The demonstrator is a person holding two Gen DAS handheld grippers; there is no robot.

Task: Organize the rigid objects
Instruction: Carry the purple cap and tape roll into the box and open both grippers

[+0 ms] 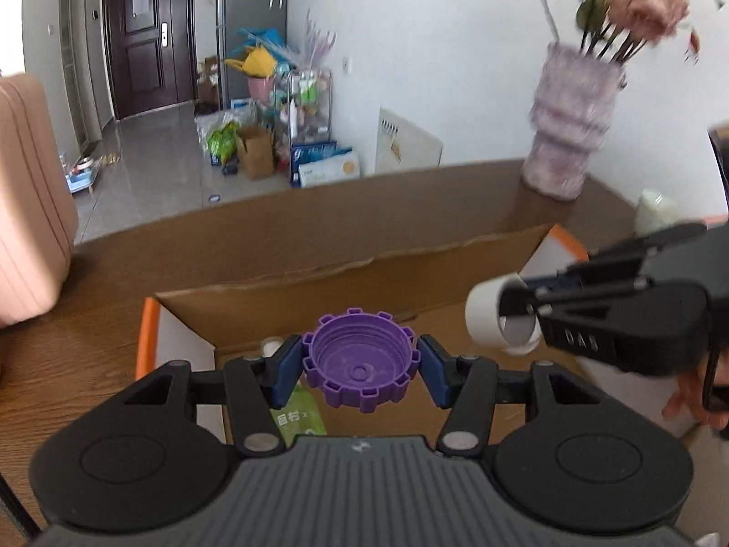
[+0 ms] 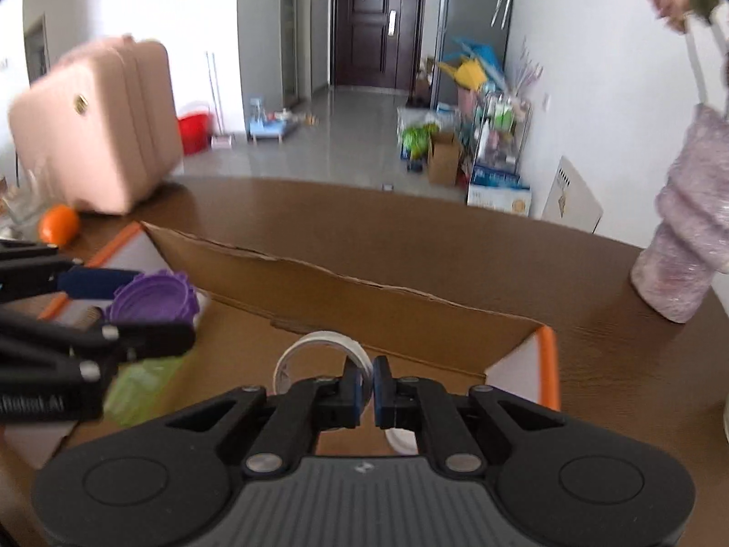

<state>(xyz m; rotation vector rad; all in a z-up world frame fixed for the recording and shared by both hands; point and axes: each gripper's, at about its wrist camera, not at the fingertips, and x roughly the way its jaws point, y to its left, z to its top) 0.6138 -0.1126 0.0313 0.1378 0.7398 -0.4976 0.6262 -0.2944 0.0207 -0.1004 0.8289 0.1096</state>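
Left wrist: left gripper [image 1: 361,362] jaws clamp purple cap [image 1: 360,360] over cardboard box [image 1: 291,273]; right gripper [image 2: 368,387] pinches white ring [image 2: 319,353].

box [image 1: 346,269] on table [image 1: 91,346], vase [image 1: 569,123] behind its right corner

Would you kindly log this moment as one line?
left hand-held gripper: shut on purple cap | right hand-held gripper: shut on white ring | both over cardboard box

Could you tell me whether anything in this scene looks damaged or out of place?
Only the cardboard box: its far flap has a ragged, torn top edge. The purple cap in the left gripper and the white ring in the right gripper look intact.
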